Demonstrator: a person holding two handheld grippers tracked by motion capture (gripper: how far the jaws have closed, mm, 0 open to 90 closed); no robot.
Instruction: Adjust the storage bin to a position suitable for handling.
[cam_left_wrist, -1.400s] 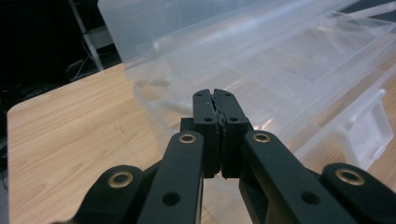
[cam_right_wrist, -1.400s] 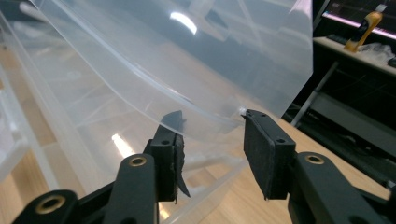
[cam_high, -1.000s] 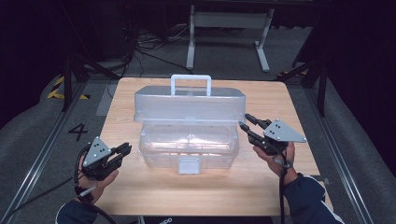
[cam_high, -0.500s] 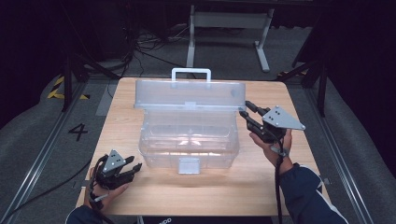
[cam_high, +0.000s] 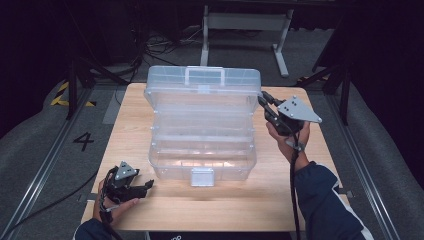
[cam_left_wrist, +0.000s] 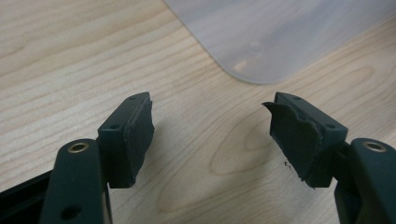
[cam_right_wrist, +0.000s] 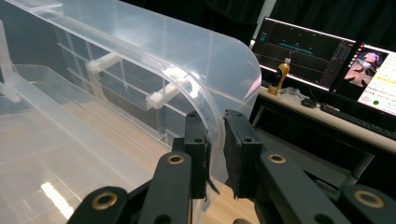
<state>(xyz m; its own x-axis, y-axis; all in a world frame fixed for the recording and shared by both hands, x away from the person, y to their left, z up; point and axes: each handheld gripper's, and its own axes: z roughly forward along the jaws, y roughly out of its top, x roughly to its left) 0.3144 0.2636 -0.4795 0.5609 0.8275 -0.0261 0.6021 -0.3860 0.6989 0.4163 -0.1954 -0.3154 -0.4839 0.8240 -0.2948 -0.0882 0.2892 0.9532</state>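
Reading what little writing there is, I find a white "4" (cam_high: 83, 141) marked on the grey floor left of the table (cam_high: 310, 200), and text on the monitors (cam_right_wrist: 327, 60) in my right gripper view that is too small to make out; the clear plastic box (cam_high: 202, 150) carries no label I can see. The box stands at the middle of the table with its lid (cam_high: 202, 82) swung up at the far side, handle on top, and its front latch facing me. From above, my right gripper (cam_high: 264, 101) meets the lid's right edge; its own camera shows what the high view cannot, both black pads pressed on the curved rim of the lid (cam_right_wrist: 219, 116), one inside and one outside, with a desk, a bottle (cam_right_wrist: 281, 72) and a keyboard behind. My left gripper (cam_high: 146, 187) lies low near the table's front left corner, well apart from the box; its view shows the jaws spread wide over bare wood, with a rounded corner of the box (cam_left_wrist: 261, 42) just ahead. Half a second ago the lid stood lower and my right hand was nearer me; it has since risen with the lid, while my left hand has barely shifted.
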